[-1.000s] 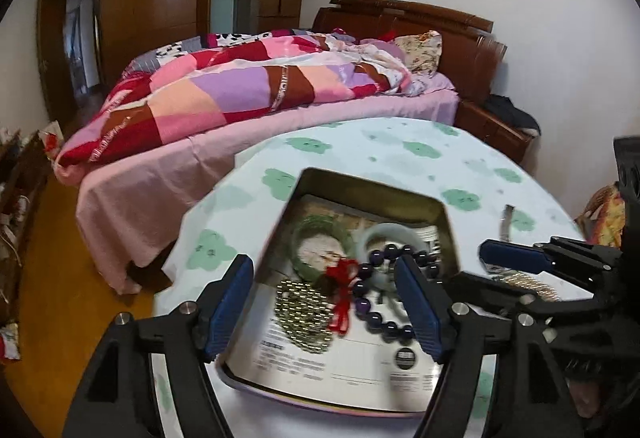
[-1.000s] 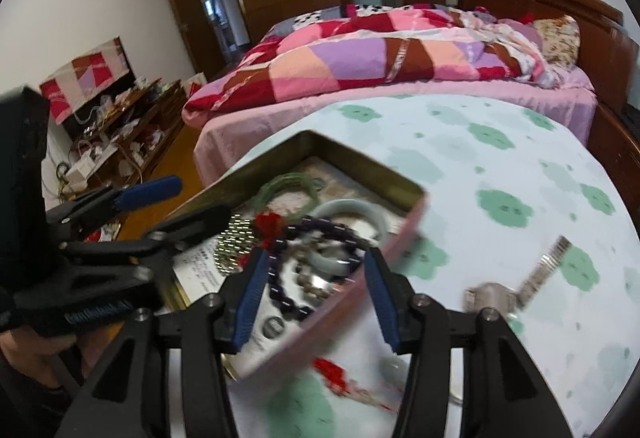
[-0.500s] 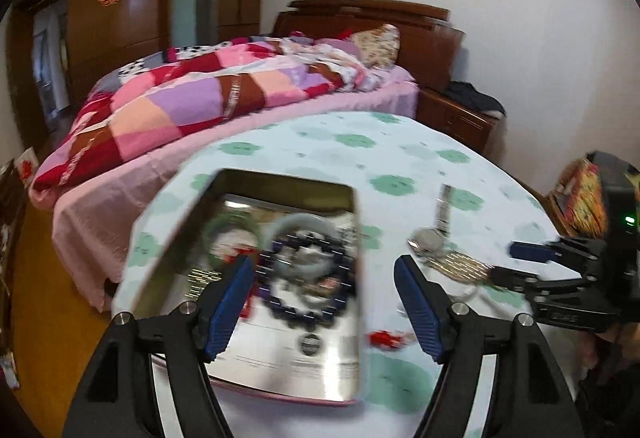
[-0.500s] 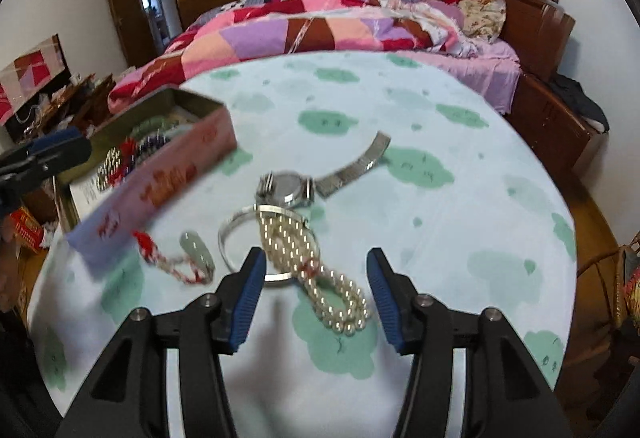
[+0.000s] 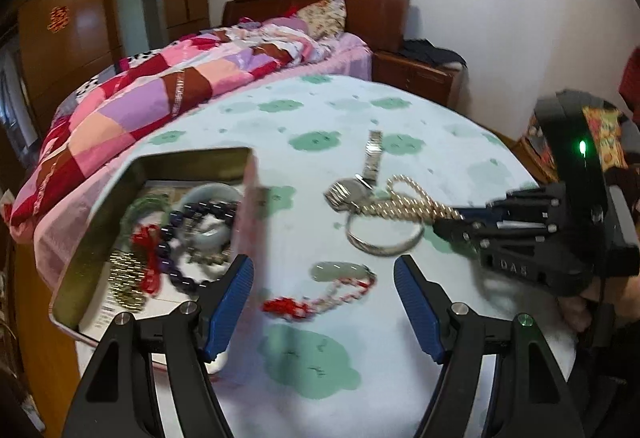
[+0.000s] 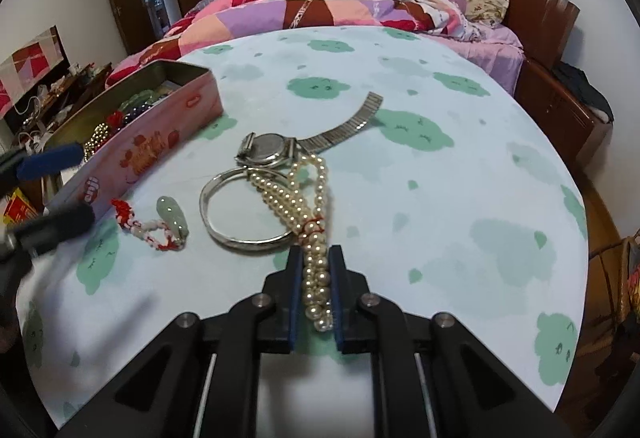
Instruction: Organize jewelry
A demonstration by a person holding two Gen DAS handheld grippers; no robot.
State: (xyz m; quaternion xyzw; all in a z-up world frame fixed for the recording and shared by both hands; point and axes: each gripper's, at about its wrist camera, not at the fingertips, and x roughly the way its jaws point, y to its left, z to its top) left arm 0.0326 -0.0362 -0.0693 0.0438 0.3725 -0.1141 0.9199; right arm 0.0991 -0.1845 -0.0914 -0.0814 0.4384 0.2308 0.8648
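My right gripper (image 6: 315,262) is shut on the near end of a pearl necklace (image 6: 300,198) that lies on the table over a silver bangle (image 6: 224,226) and beside a metal watch (image 6: 266,149). A jade pendant on a red cord (image 6: 170,216) lies to the left. My left gripper (image 5: 323,280) is open and empty above that pendant (image 5: 334,272). The pink tin (image 5: 250,206) at the left holds bead bracelets (image 5: 184,234), a jade bangle and a gold chain. The right gripper (image 5: 448,218) also shows in the left wrist view, closed on the pearls (image 5: 412,204).
The round table has a pale cloth with green cloud prints (image 6: 460,198). A bed with a patchwork quilt (image 6: 320,4) stands behind it. A wooden nightstand (image 5: 416,74) stands at the back right. The left gripper's fingers (image 6: 52,160) show at the tin's near end.
Both grippers have swung right, from over the tin to the loose jewelry. My right gripper has moved in and shut on the pearl necklace. My left gripper now hovers over the jade pendant.
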